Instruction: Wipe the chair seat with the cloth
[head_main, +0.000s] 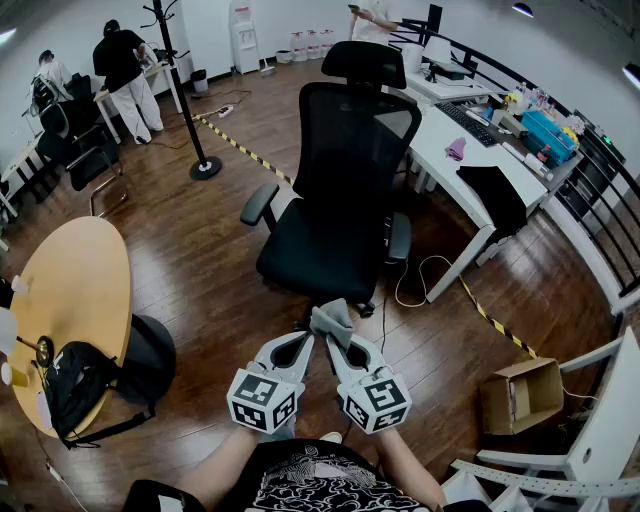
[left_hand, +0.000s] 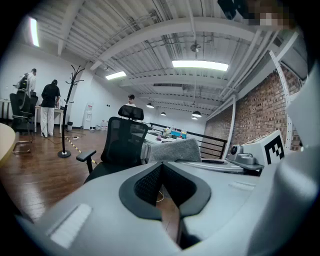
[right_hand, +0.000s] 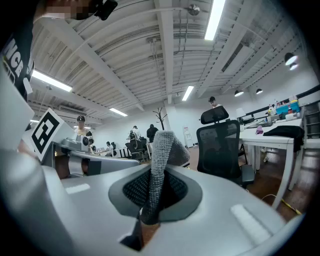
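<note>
A black mesh office chair (head_main: 345, 150) stands in front of me, its seat (head_main: 320, 255) bare. Both grippers hover close together just short of the seat's front edge. My right gripper (head_main: 336, 342) is shut on a grey cloth (head_main: 332, 318), which sticks up from between its jaws (right_hand: 162, 155). My left gripper (head_main: 305, 342) is right beside it, jaws shut with nothing between them. In the left gripper view the cloth (left_hand: 175, 149) shows just beyond the left gripper (left_hand: 161, 166), with the chair (left_hand: 122, 145) behind. The right gripper (right_hand: 155, 177) view has the chair (right_hand: 220, 150) at right.
A white desk (head_main: 450, 150) with clutter stands right of the chair, with a cable (head_main: 420, 280) and striped floor tape (head_main: 495, 320) below it. A cardboard box (head_main: 520, 395) and white chair (head_main: 580, 450) are at lower right. A round table (head_main: 70, 300) and backpack (head_main: 75, 385) are left; a coat stand (head_main: 190, 100) is behind.
</note>
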